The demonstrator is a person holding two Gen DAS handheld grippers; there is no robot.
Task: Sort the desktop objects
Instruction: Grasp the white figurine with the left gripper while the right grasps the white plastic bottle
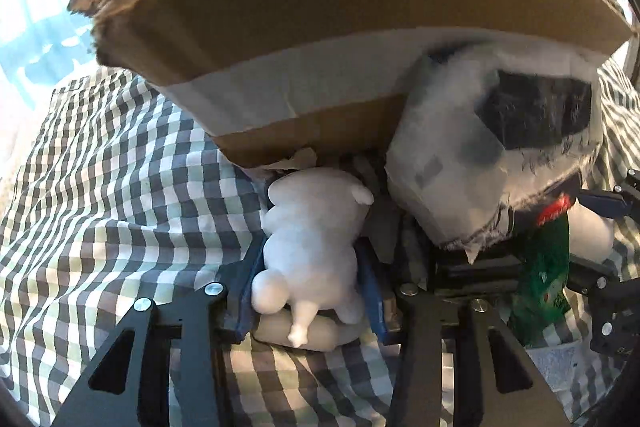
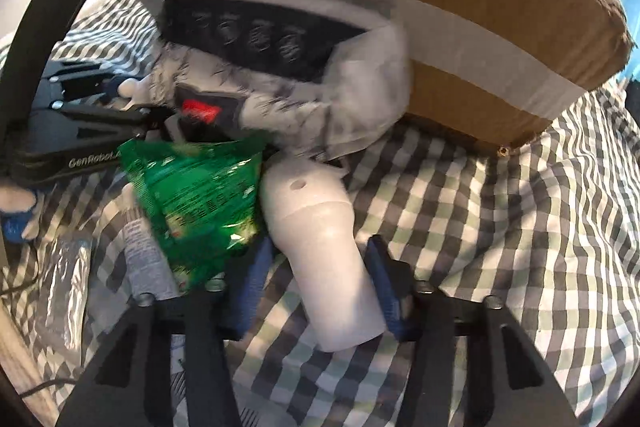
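Note:
A white animal figurine [image 1: 312, 239] lies on the checked cloth [image 1: 100, 187] just in front of the cardboard box [image 1: 320, 27]. My left gripper [image 1: 310, 267] is shut on it, a blue pad pressing on each flank. A pale oblong piece [image 1: 308, 337] lies under its rear end. In the right wrist view a white bottle [image 2: 332, 251] lies on the cloth [image 2: 500, 227], its neck toward the box [image 2: 440, 7]. My right gripper [image 2: 320, 263] is shut on its body. The left gripper [image 2: 80, 115] also shows at the far left of that view.
A white plastic package [image 1: 500, 155] with a dark window leans on the box [image 2: 288, 75]. A green snack bag [image 2: 200, 203] lies beside the bottle [image 1: 544, 275]. A clear packet [image 2: 68, 267] and a gloved hand [image 2: 16, 211] are at the left edge.

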